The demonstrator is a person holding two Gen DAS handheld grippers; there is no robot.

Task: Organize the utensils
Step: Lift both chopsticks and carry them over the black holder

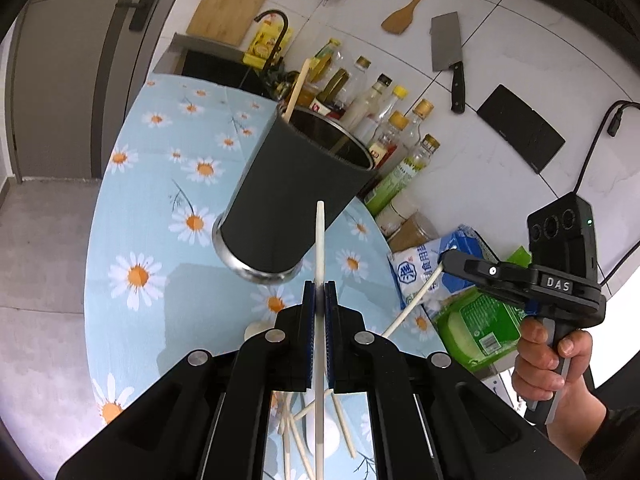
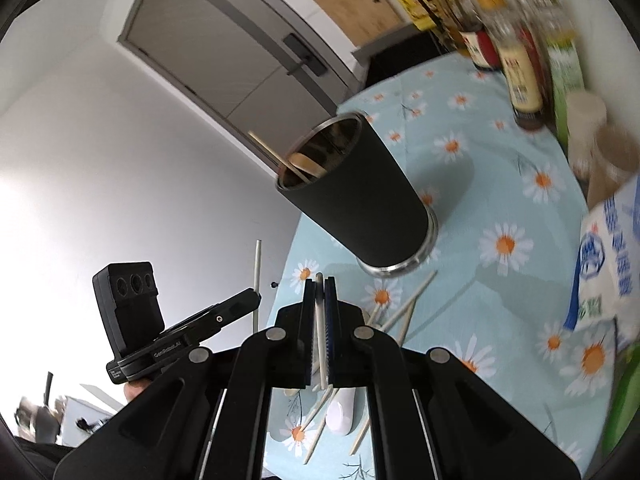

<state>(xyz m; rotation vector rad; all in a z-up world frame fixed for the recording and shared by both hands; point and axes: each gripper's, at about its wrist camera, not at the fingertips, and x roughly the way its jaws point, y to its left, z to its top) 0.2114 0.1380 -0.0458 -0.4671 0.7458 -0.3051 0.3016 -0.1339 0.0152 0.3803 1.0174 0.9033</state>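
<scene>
Left wrist view: the left gripper [image 1: 319, 296] pinches a white chopstick [image 1: 320, 240] just short of the dark holder [image 1: 296, 188]; the right gripper [image 2: 319, 296] (beside it) pinches another chopstick [image 2: 320, 320]. Mid-carry; next, tips must clear the holder's rim.

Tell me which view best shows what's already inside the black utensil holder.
The right wrist view: it looks into the black utensil holder and shows wooden utensils inside. The left wrist view shows mostly its outer wall, with one wooden handle sticking out.
</scene>
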